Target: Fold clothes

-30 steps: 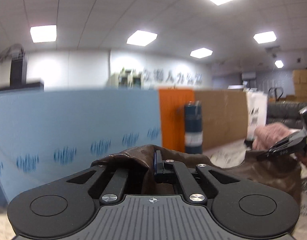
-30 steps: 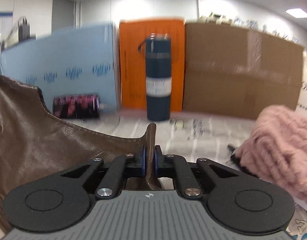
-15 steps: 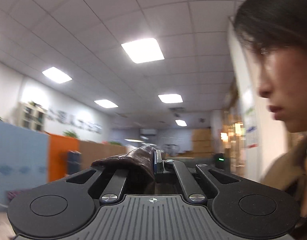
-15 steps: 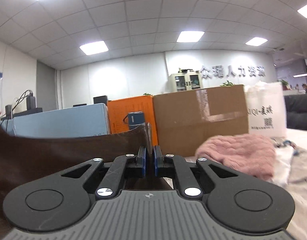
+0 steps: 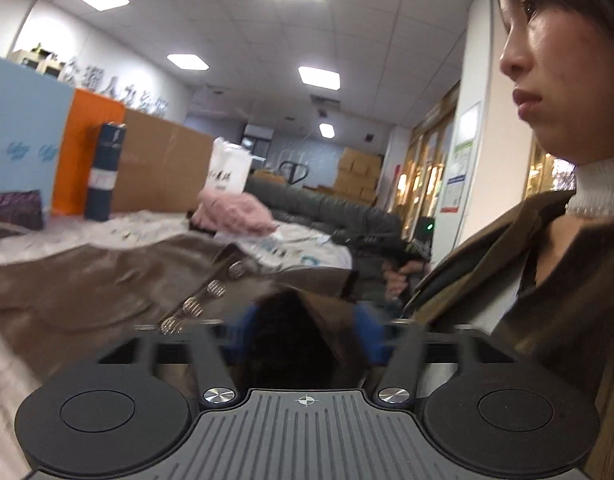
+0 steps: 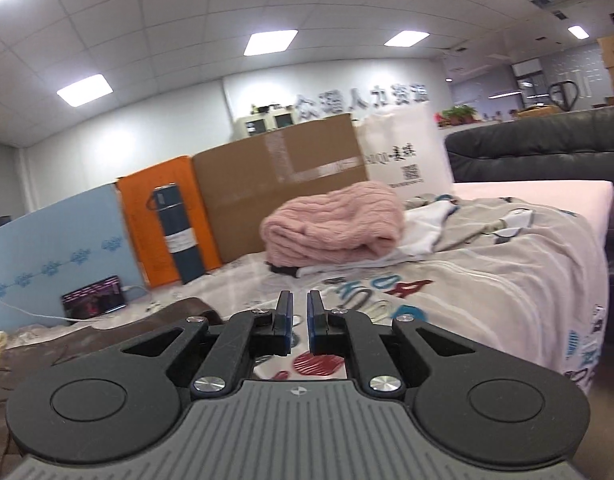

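Half a second ago both grippers were pinched shut on the brown leather jacket and raised toward the ceiling; now both have let go. The left gripper (image 5: 305,340) stands wide open, its blue pads far apart, and a fold of the brown jacket (image 5: 107,280) sits loose in the gap between them, blurred, with nothing clamping it. The rest of the jacket lies spread on the printed sheet (image 5: 119,230) to the left, a row of metal snaps (image 5: 213,289) running along its edge. The right gripper (image 6: 300,314) has its fingers parted by a narrow gap with nothing between them; the jacket that filled that view before now shows only as a dark brown patch (image 6: 83,344) low on the left, beside the gripper's body. Beyond it, the pink sweater (image 6: 335,226) rests folded on the far part of the bed, near the cardboard box (image 6: 275,184). The dark blue flask (image 6: 179,236) stands upright against the orange panel (image 6: 155,216). The person's face (image 5: 547,60) stays at the right of the left view.
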The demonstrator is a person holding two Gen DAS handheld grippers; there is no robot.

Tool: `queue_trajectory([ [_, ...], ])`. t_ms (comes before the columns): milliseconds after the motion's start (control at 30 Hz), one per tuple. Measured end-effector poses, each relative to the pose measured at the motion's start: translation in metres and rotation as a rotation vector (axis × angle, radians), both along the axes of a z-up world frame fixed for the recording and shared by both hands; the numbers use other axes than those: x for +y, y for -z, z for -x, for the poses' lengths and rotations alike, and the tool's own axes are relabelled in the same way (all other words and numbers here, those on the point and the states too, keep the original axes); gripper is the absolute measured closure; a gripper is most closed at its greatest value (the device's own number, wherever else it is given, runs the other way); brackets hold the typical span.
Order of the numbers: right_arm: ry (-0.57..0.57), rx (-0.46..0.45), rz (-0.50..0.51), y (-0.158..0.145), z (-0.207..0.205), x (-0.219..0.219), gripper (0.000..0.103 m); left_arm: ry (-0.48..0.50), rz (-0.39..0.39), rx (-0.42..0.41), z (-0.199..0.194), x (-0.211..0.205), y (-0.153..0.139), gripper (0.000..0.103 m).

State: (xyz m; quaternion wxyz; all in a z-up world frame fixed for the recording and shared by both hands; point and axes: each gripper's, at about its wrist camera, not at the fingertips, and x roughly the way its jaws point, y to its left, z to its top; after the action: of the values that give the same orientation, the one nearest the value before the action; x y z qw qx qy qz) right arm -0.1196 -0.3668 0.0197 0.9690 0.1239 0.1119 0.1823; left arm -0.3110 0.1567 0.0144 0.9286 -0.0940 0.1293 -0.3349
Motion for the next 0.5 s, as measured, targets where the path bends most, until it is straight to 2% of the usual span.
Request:
queue_trajectory([
  [100, 0.014, 0.006, 0.018, -0.007, -0.014, 0.007, 0.091, -0.114, 0.077, 0.005, -0.001, 0.025, 0.003, 0.011],
  [167, -0.012, 0.006, 0.038, -0.015, -0.029, 0.022, 0.079, -0.228, 0.132, 0.013, -0.009, 0.043, -0.001, 0.01],
  [200, -0.035, 0.015, 0.052, -0.021, -0.039, 0.032, 0.059, -0.303, 0.147, 0.029, -0.016, 0.05, -0.005, 0.009],
  [233, -0.058, 0.023, 0.066, -0.027, -0.049, 0.043, 0.038, -0.393, 0.129, 0.067, -0.03, 0.055, -0.007, 0.009],
  [267, -0.092, 0.025, 0.078, -0.032, -0.059, 0.054, 0.032, -0.485, 0.106, 0.107, -0.045, 0.06, -0.009, 0.009],
  [333, -0.179, 0.039, 0.088, -0.042, -0.079, 0.079, 0.028, -0.639, 0.063, 0.188, -0.076, 0.069, -0.012, 0.009],
  [400, -0.255, 0.101, 0.096, -0.052, -0.104, 0.105, 0.022, -0.73, 0.046, 0.281, -0.109, 0.082, -0.008, 0.011],
  [500, -0.336, 0.2, 0.135, -0.052, -0.14, 0.144, 0.022, -0.794, 0.018, 0.359, -0.151, 0.092, 0.005, 0.011],
])
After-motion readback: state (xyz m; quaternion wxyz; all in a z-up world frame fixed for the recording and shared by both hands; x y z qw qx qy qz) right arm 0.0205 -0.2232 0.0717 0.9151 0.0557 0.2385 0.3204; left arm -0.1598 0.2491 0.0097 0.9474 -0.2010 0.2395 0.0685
